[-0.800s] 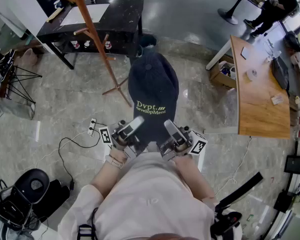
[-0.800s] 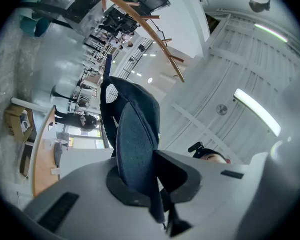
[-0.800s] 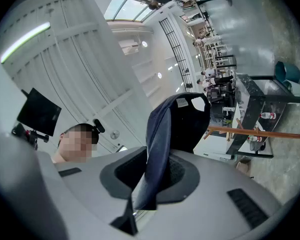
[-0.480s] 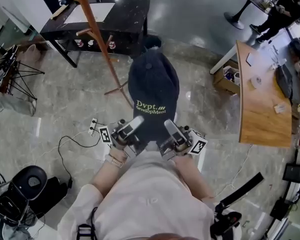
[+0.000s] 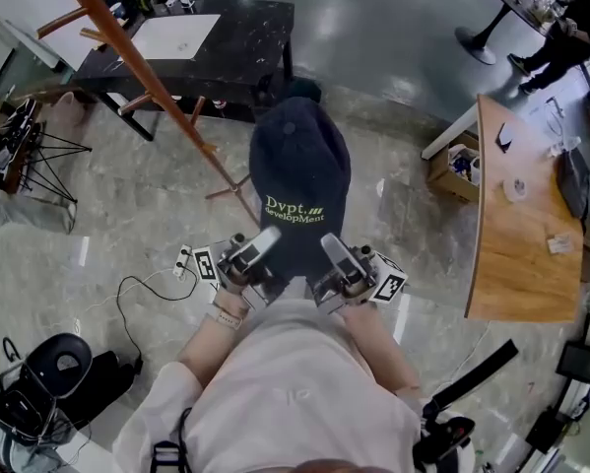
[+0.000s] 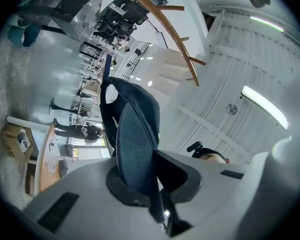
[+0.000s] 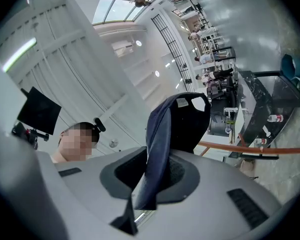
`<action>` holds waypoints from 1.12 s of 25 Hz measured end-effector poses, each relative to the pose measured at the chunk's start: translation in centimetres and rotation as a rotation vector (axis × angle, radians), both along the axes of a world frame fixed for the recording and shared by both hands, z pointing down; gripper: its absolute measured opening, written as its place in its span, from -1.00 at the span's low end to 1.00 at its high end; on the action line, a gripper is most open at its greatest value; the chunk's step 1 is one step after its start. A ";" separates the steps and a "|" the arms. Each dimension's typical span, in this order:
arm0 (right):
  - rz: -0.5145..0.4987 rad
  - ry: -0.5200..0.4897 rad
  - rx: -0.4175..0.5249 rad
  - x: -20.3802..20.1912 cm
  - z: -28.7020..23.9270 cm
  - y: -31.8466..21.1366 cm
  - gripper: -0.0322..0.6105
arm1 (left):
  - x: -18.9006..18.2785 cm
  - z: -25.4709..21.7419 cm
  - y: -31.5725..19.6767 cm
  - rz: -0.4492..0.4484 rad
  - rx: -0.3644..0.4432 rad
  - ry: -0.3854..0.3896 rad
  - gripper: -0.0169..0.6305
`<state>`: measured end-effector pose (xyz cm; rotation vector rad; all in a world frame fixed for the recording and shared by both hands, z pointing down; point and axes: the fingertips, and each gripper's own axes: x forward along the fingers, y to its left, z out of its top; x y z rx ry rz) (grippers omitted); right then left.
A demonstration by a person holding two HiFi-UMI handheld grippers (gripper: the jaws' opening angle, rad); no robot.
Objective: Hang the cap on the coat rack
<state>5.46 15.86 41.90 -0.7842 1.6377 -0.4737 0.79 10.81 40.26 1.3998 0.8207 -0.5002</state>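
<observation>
A dark navy cap with green lettering is held up in front of me, brim toward me. My left gripper is shut on the brim's left side, and my right gripper is shut on its right side. In the left gripper view the brim stands pinched between the jaws; in the right gripper view the brim is pinched the same way. The wooden coat rack leans across the upper left, its pegs left of the cap. The rack's pole also shows in the left gripper view and the right gripper view.
A black low table with a white sheet stands behind the rack. A wooden desk runs along the right, with a cardboard box beside it. Cables and a power strip lie on the stone floor at left; a black stand sits far left.
The view has shifted so the coat rack now sits further left and lower in frame, with more of its pegs showing. Both grippers still hold the cap the same way.
</observation>
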 end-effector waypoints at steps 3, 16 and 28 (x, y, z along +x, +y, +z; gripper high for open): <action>-0.015 -0.008 0.008 4.5 -0.4 -1.5 -0.71 | 4.5 -0.1 -1.4 -0.012 0.002 -0.003 -0.84; -0.141 0.011 0.008 21.2 -1.8 -8.0 -0.71 | 20.6 -1.3 -7.3 -0.134 0.001 0.012 -0.84; -0.262 0.011 0.027 23.9 -2.9 -12.2 -0.71 | 22.8 -2.9 -10.9 -0.259 0.016 0.012 -0.84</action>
